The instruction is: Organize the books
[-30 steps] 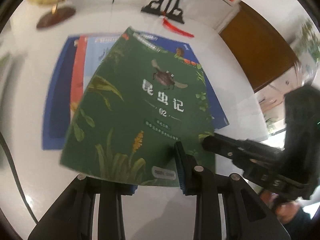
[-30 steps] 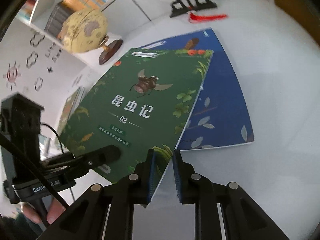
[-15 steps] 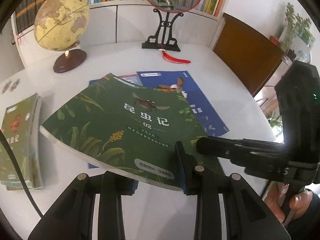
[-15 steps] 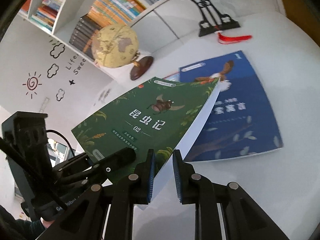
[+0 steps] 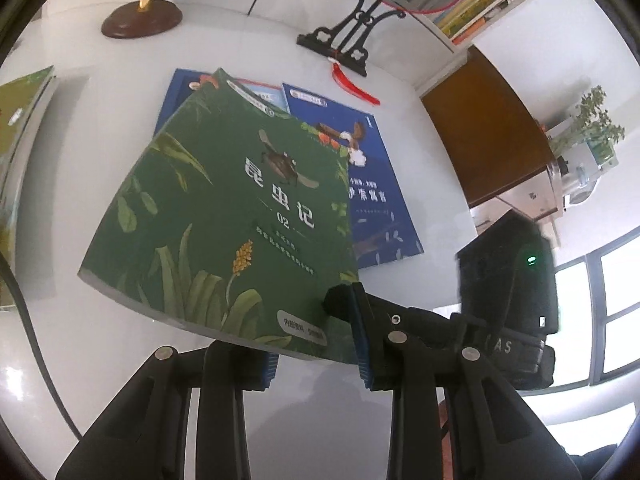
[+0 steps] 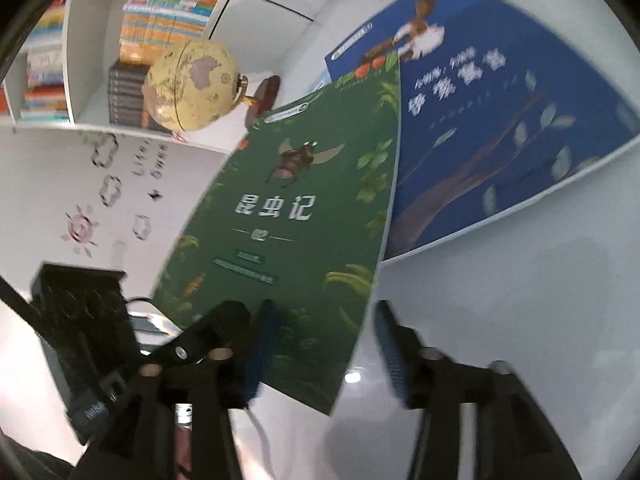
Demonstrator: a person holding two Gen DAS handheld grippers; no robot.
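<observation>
- Left tool (image 5: 316, 346): jaws narrow, clamped on the near edge of the green book (image 5: 236, 216); one blue pad lies on the cover, the other under it.
- Green book: held tilted above the white surface (image 5: 432, 160), far end over the blue book (image 5: 380, 204) lying flat there. Near corner in the left tool's grip.
- Right tool (image 6: 320, 344): jaws wide; they have just been opening. The book's near right corner sits between the pads; the right pad stands clear of the edge, contact at the left pad cannot be told (blur).
- More blue covers (image 5: 180, 88) show under the green book's far left corner.
- Another green-covered stack (image 5: 20, 152) lies at the far left of the surface, well apart.
- Globe (image 6: 192, 84) and a black ornament stand (image 5: 344, 40) with a red tassel (image 5: 352, 88) stand at the far edge; bookshelf (image 6: 160, 20) behind.
</observation>
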